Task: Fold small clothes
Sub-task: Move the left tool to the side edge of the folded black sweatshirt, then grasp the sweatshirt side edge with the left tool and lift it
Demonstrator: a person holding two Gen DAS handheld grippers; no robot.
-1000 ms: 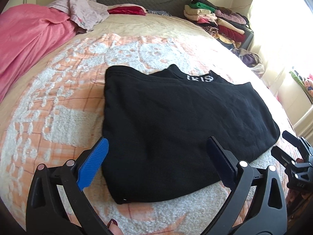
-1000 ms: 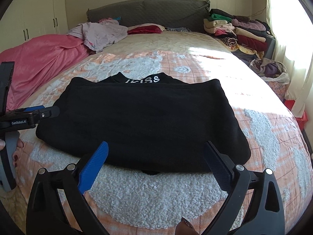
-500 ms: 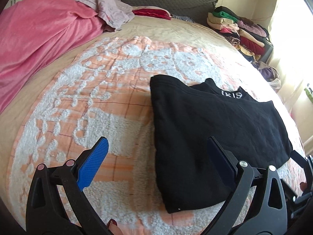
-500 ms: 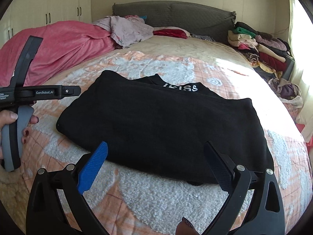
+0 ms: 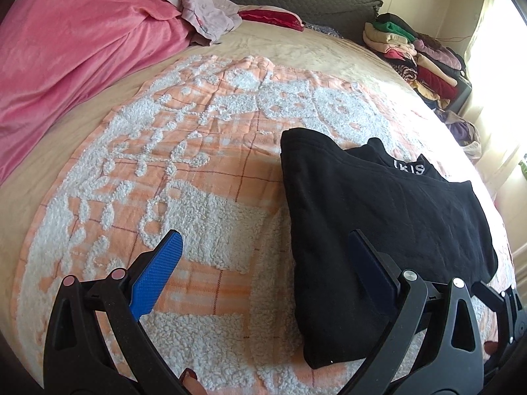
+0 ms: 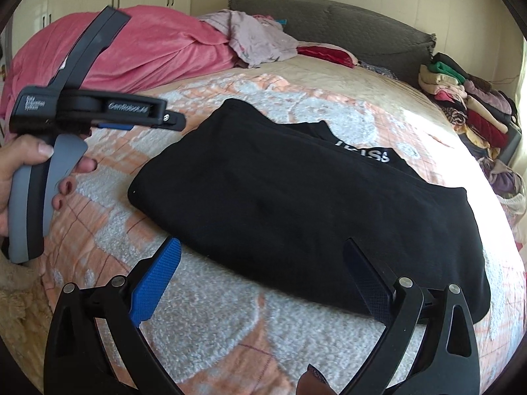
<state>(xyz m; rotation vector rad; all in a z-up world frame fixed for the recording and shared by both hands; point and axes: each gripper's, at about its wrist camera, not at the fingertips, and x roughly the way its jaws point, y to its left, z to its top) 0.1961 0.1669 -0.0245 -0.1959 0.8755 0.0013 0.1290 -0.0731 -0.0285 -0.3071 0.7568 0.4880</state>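
We see a bed [image 5: 296, 49] under an orange-and-white blanket [image 5: 197, 177], with a pink duvet [image 5: 72, 46] at ten o'clock, a grey headboard [image 6: 346, 23] at twelve and stacked clothes [image 6: 467, 98] at two. The folded black garment [image 6: 296, 204] lies flat mid-blanket. Our left tool [image 5: 263, 250] hangs wide open and empty, as does the right tool [image 6: 263, 253]. Since a second ago the left tool has swung leftward, leaving the garment at its right.
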